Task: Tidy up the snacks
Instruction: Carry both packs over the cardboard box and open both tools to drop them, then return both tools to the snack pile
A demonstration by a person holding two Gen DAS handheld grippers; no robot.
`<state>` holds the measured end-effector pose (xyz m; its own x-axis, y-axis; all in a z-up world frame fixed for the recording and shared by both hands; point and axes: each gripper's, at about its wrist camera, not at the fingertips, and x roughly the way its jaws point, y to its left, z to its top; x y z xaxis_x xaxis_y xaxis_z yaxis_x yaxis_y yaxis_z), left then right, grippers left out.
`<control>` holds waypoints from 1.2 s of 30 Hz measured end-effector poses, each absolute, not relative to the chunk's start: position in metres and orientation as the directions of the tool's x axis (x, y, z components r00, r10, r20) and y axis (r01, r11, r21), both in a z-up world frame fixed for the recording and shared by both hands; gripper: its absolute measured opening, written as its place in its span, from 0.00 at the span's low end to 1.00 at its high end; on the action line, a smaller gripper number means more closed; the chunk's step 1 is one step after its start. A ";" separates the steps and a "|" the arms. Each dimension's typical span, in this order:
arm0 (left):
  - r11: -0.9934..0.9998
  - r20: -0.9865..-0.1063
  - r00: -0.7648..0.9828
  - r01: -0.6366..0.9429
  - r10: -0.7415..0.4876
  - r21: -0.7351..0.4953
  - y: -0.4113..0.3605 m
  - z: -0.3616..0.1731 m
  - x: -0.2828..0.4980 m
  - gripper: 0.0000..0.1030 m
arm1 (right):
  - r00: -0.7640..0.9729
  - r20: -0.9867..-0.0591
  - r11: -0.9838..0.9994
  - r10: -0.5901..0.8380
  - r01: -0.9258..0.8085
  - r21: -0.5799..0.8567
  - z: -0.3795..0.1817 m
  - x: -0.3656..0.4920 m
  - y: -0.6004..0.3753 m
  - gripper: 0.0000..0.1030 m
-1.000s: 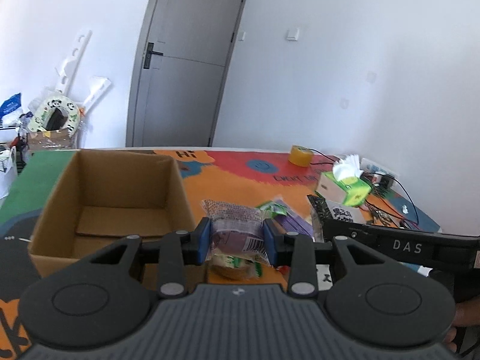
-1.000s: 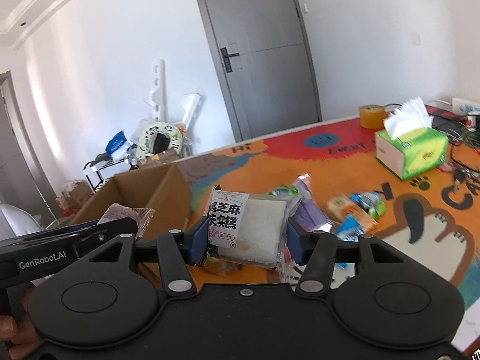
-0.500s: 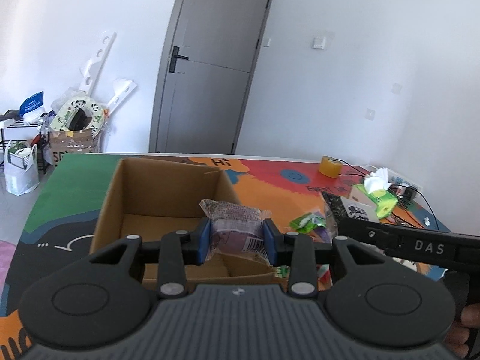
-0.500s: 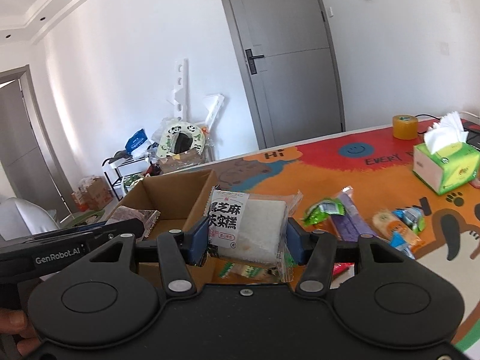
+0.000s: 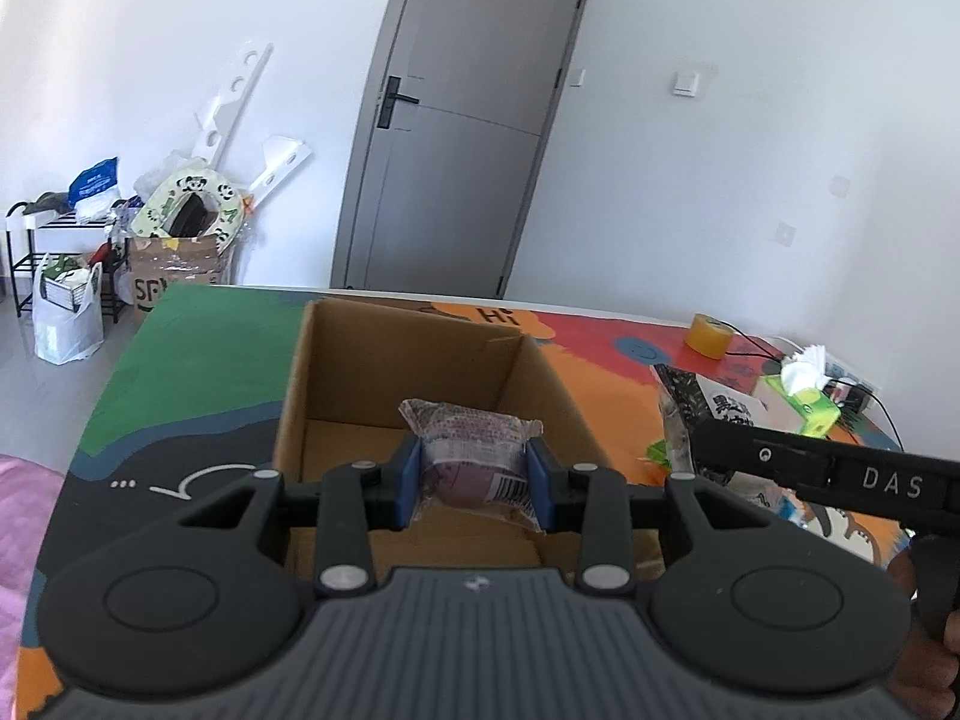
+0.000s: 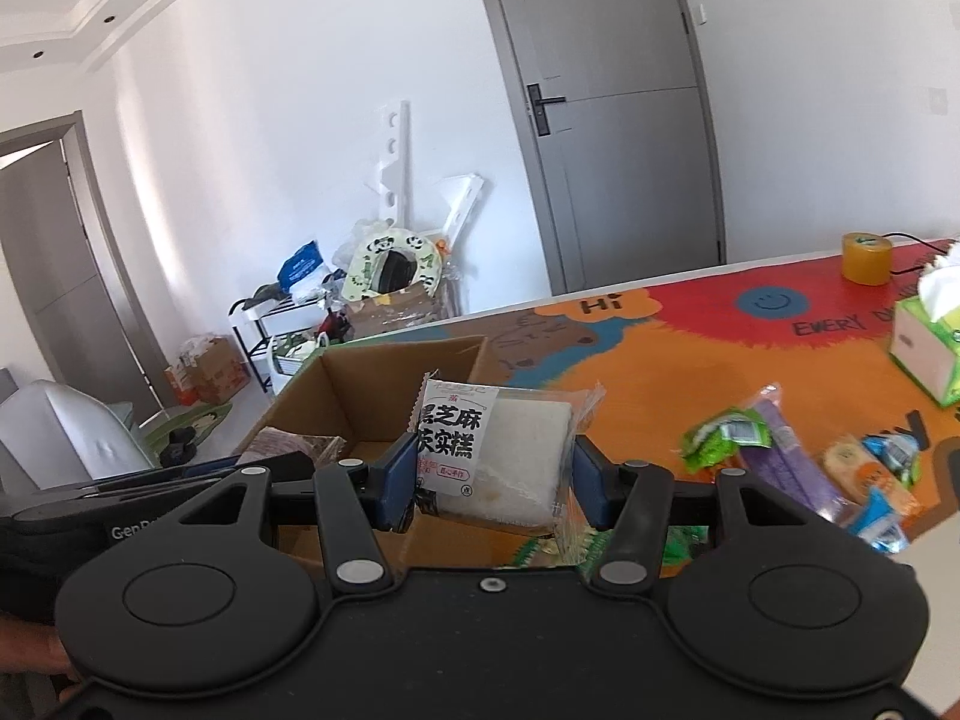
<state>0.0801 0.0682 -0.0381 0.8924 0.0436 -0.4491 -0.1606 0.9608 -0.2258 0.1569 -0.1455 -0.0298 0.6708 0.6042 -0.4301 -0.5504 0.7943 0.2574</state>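
My left gripper [image 5: 474, 483] is shut on a purple-brown wrapped bun [image 5: 471, 450] and holds it over the open cardboard box [image 5: 414, 360]. My right gripper [image 6: 495, 483] is shut on a white sesame cake packet [image 6: 498, 450] with black Chinese print, held above the box's right wall [image 6: 414, 378]. The cake packet also shows in the left wrist view [image 5: 714, 414], and the bun shows in the right wrist view [image 6: 288, 447]. Several loose snacks lie on the mat: a green packet [image 6: 726, 435], a purple packet [image 6: 792, 468], an orange and blue one [image 6: 870, 474].
The box stands on a colourful printed table mat [image 6: 690, 336]. A green tissue box [image 6: 927, 348] and a yellow tape roll [image 6: 864, 258] sit at the far right with cables. Bags, a rack and boxes stand on the floor by the wall [image 5: 120, 252].
Both grippers have moved left with their snacks. The left one now hangs over the box's inside; the right one has come to the box's right wall.
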 end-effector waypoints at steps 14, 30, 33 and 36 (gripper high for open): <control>0.951 -0.456 0.887 -0.197 0.069 -0.239 0.096 -0.031 0.076 0.52 | 0.627 -0.429 0.754 0.650 -0.602 0.263 -0.025 0.164 -0.104 0.52; 0.944 -0.451 0.886 -0.235 0.110 -0.231 0.088 -0.023 0.058 0.76 | 0.632 -0.410 0.753 0.657 -0.572 0.325 -0.018 0.150 -0.137 0.78; 0.948 -0.442 0.892 -0.216 0.094 -0.236 0.077 -0.022 0.057 0.81 | 0.650 -0.420 0.773 0.633 -0.550 0.315 -0.019 0.145 -0.152 0.81; 0.950 -0.431 0.900 -0.189 0.067 -0.247 0.068 -0.020 0.056 0.84 | 0.670 -0.424 0.793 0.609 -0.522 0.314 -0.021 0.141 -0.170 0.85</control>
<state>0.0559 0.0680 -0.0200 0.8997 0.0669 -0.4314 -0.1890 0.9505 -0.2467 0.1408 -0.1701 -0.0211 0.6697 0.6093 -0.4245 -0.5221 0.7928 0.3143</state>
